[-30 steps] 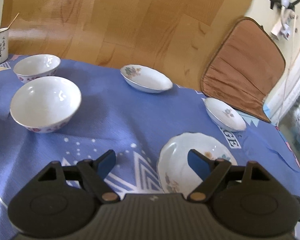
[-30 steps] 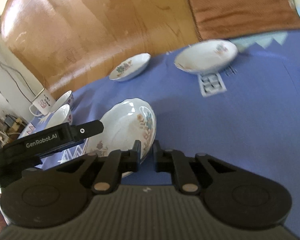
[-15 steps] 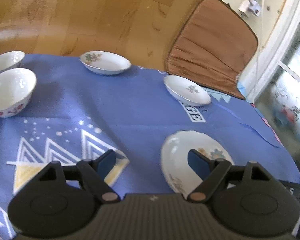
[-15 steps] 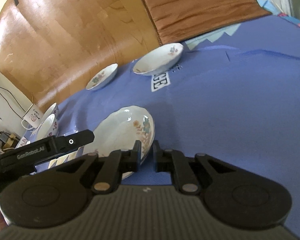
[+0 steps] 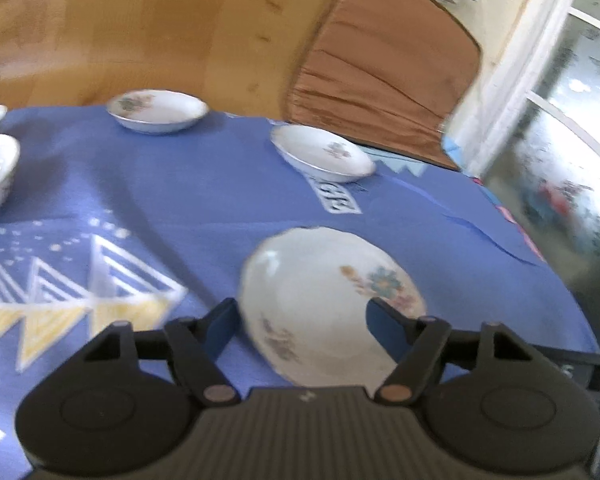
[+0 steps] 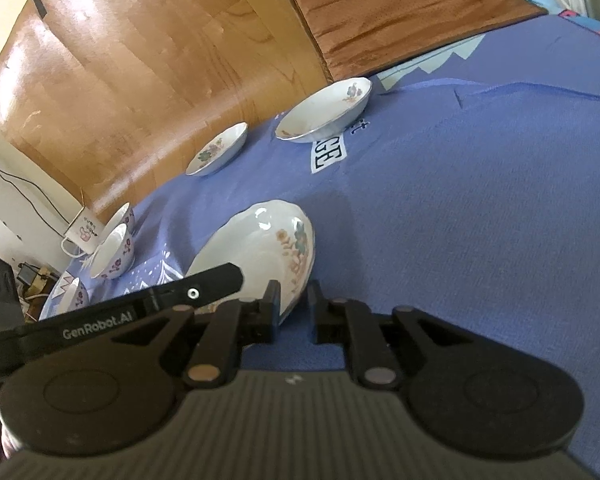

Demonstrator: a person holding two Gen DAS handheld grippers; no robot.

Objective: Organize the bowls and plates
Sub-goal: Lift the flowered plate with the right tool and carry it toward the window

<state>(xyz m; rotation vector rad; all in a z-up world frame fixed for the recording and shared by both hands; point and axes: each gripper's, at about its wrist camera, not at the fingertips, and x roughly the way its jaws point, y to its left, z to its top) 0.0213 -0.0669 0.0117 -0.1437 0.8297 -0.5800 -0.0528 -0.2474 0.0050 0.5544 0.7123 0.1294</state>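
1. Three flowered plates are lying on the surface (image 5: 228, 184), which a blue cloth is covering: the near scalloped plate (image 5: 324, 300), a middle plate (image 5: 324, 152) by the printed white label, and a far plate (image 5: 156, 110) close to the back edge.
2. Two bowls (image 6: 114, 250) are standing together at the far left in the right wrist view, a third bowl (image 6: 74, 294) is showing partly nearer to the camera, and one white mug (image 6: 82, 232) is standing behind them.
3. The right gripper (image 6: 294, 308) is pinching the rim of the scalloped plate with nearly shut jaws, and the plate is tilting up from the cloth.
4. The left gripper (image 5: 298, 316) is closing its jaws around the same plate. The plate is sitting between them, but I cannot tell whether the pads are touching it yet.
5. One brown cushion (image 5: 384, 64) is leaning at the far right edge, just behind the middle plate.
6. A wide bare stretch of cloth is lying to the right of the scalloped plate, and another between it and the two farther plates.
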